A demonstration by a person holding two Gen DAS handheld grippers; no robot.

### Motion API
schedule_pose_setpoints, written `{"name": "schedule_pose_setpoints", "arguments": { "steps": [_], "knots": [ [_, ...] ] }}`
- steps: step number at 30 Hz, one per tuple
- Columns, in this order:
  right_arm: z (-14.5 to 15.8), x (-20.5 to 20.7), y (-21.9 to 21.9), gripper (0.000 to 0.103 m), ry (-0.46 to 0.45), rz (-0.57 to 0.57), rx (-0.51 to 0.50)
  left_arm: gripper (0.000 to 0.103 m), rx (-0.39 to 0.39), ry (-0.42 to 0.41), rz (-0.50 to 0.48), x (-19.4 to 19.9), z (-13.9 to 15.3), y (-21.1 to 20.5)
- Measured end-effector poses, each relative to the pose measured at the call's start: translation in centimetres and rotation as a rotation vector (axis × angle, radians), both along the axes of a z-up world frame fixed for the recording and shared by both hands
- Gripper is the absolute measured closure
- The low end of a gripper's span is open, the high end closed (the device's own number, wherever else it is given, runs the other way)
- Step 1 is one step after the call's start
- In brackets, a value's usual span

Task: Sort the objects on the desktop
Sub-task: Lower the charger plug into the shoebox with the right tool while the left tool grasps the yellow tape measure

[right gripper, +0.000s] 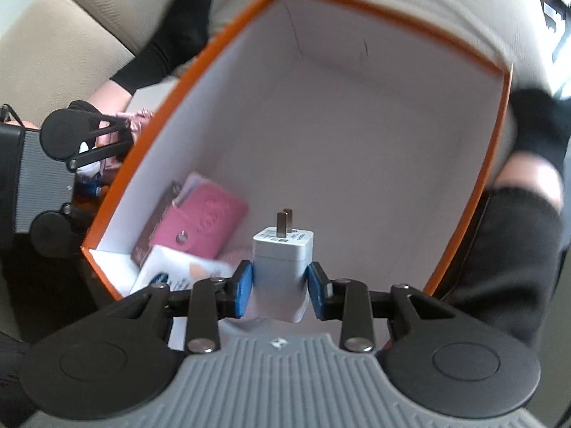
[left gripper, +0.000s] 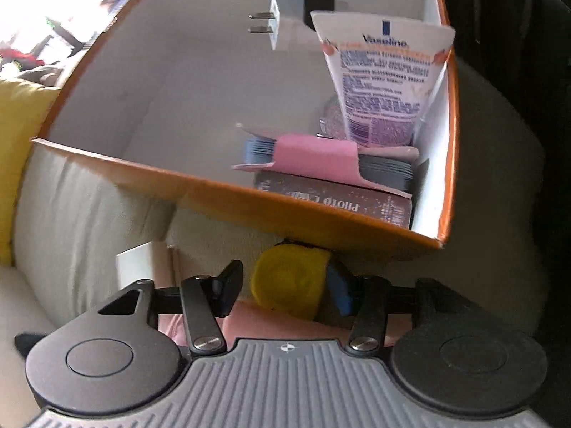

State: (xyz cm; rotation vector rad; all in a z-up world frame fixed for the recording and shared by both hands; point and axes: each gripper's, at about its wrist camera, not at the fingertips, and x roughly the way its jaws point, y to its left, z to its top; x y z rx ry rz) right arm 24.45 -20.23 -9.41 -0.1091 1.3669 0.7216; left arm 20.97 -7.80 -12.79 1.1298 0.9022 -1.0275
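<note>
- The white charger [right gripper: 282, 267] is hanging prongs-forward above the orange box [right gripper: 464, 235], pinched by the right gripper [right gripper: 280, 294].
- The left gripper [left gripper: 285, 287] is squeezing a yellow toy [left gripper: 289, 285] outside the box's near wall.
- Risk: dropped now, the charger may be landing on the lotion tube [left gripper: 385, 78] (leaning, easily toppled).

Left gripper [left gripper: 282, 287] beside the orange box [left gripper: 249, 210]

A yellow roll [left gripper: 289, 285] sits between its fingers, just outside the box's near wall. Inside, by the right wall: Vaseline tube [left gripper: 385, 82], pink card holder [left gripper: 314, 155], dark booklet [left gripper: 335, 205]; a white charger plug [left gripper: 273, 21] hangs above.
</note>
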Motion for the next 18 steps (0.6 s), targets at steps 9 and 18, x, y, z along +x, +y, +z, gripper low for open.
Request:
{"name": "schedule_pose_setpoints", "arguments": {
  "steps": [9, 18],
  "knots": [
    [-3.2, -0.1, 0.2, 0.067, 0.242, -0.107, 0.064, 0.04, 0.032, 0.052, -0.018, 1.1, -1.9, -0.3],
    [-5.0, -0.3, 1.3, 0.067, 0.331, -0.178, 0.049, 0.041, 0.02, 0.013, -0.013, -0.1, -2.2, 0.0]
  ]
}}
